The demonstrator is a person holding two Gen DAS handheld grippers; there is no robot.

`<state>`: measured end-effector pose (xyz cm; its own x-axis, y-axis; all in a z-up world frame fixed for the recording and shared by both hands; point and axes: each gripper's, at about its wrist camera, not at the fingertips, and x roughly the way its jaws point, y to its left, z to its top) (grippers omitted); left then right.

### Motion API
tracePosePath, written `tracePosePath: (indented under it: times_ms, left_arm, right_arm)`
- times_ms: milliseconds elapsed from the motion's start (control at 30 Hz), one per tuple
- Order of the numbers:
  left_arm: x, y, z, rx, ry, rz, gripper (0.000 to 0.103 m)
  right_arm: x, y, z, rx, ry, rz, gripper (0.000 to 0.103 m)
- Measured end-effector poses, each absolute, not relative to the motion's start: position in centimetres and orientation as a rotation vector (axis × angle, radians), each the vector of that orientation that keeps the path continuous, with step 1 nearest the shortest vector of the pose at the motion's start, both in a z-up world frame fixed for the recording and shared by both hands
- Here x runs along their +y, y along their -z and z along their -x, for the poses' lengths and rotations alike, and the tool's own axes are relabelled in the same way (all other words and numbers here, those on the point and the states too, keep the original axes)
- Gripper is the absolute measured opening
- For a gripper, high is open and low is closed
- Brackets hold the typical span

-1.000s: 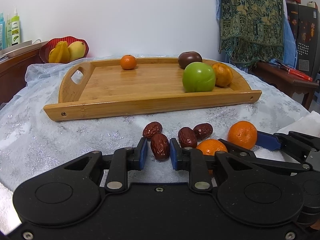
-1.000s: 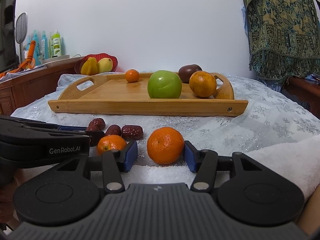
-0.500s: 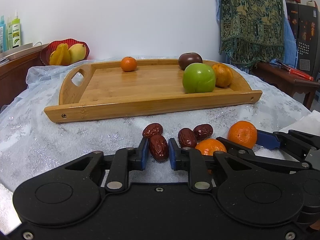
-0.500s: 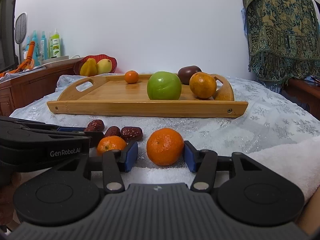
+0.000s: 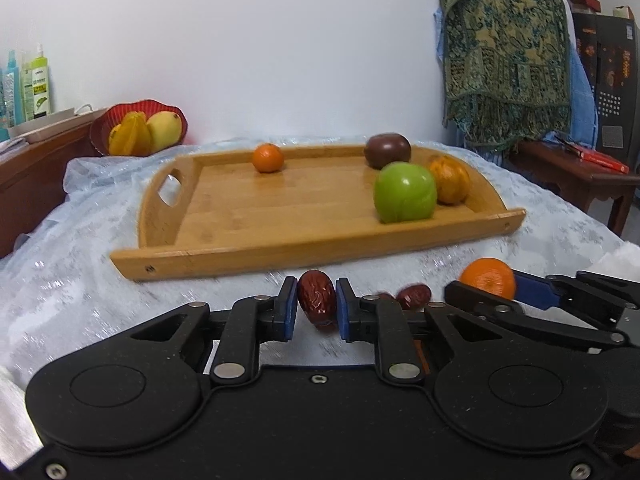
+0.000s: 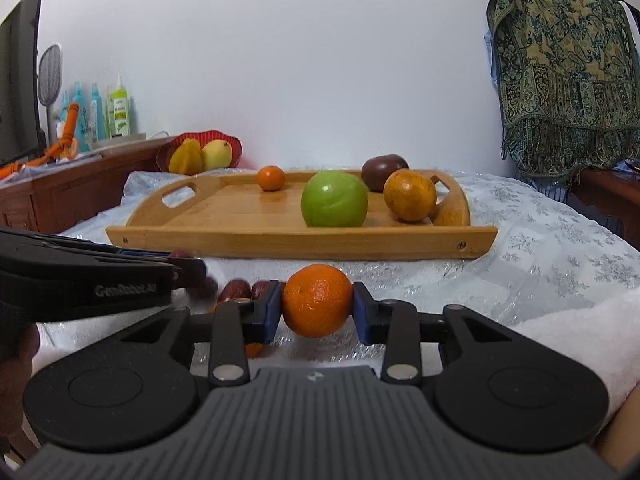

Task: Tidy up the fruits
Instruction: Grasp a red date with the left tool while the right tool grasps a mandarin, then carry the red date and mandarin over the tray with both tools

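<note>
Left wrist view: the left gripper [image 5: 316,309] has pinched shut on a wrinkly dark red date [image 5: 318,299] and lifted it off the shiny white cloth [image 5: 80,280]. Now the right gripper [image 6: 316,307] is closing on a round orange tangerine [image 6: 317,300], its pads touching both sides. Both fruits look ready for the wooden tray [image 6: 224,236].

One wooden tray [image 6: 280,236], four fruits on it, two hand-held grippers, one red fruit bowl [image 6: 200,148]

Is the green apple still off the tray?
No, the green apple sits on the tray, beside an orange fruit.
</note>
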<state>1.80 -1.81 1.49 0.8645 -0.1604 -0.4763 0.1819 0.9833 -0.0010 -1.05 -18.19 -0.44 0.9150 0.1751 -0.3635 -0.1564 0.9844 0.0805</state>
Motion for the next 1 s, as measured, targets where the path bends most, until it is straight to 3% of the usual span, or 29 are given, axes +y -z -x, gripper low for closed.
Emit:
tracePosePath:
  times_ms: [467,1000]
  left_arm:
    - [1.8,-6.0,-7.6,0.477,0.155,-0.018,0.019]
    - [4.0,-5.7,-19.7,0.624,0.156,0.081,0.019]
  right_arm:
    - [-20.2,-5.7,-6.9,0.385,-0.181,-0.105,0.041]
    - [-23.4,-6.0,-20.3,0.691,-0.108,-0.188,0.041]
